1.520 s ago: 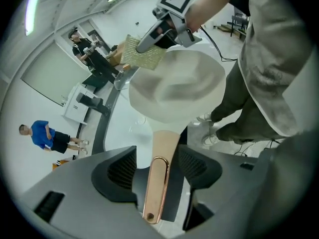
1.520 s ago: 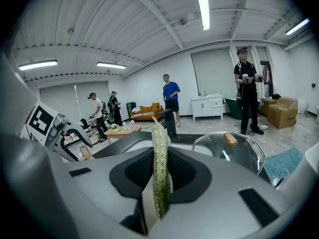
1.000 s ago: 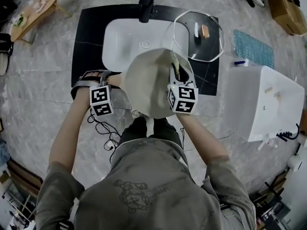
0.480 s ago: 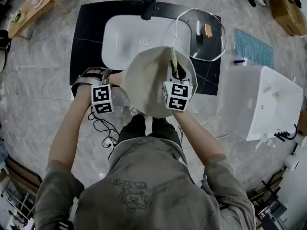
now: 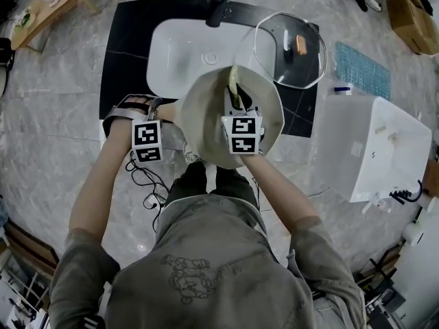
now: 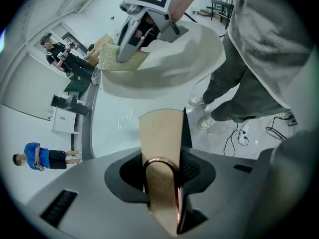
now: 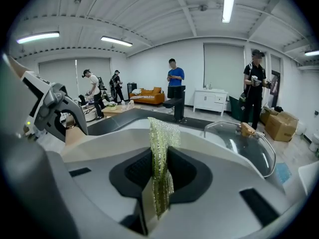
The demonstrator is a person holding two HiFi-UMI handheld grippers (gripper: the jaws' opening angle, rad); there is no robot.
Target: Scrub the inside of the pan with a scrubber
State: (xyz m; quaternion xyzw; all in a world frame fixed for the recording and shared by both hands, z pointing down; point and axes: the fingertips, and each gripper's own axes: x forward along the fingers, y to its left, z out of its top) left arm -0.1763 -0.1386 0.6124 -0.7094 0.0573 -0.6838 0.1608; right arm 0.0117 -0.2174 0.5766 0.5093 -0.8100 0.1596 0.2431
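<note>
we have the pan (image 5: pixel 202 112) tilted over the bench's (image 5: pixel 127 46) near edge, its handle (image 6: pixel 159 133) running left into the left claw (image 6: pixel 160 178), which has just been closing and clenches it, while the nearer right claw (image 7: pixel 158 183), grasping the scrubber (image 7: pixel 160 143), sits inside the bowl aiming at the far rim.

A cream-coloured pan (image 5: pixel 202 118) is held tilted in the air. Its pale wooden handle (image 6: pixel 160 133) is clamped between the jaws of the left gripper (image 6: pixel 160 166), which have just been closing on it. A thin, glittery yellow-green scrubber (image 7: pixel 160 148) is pinched upright in the right gripper (image 7: pixel 160 176) and is seen inside the pan, near its rim.
</note>
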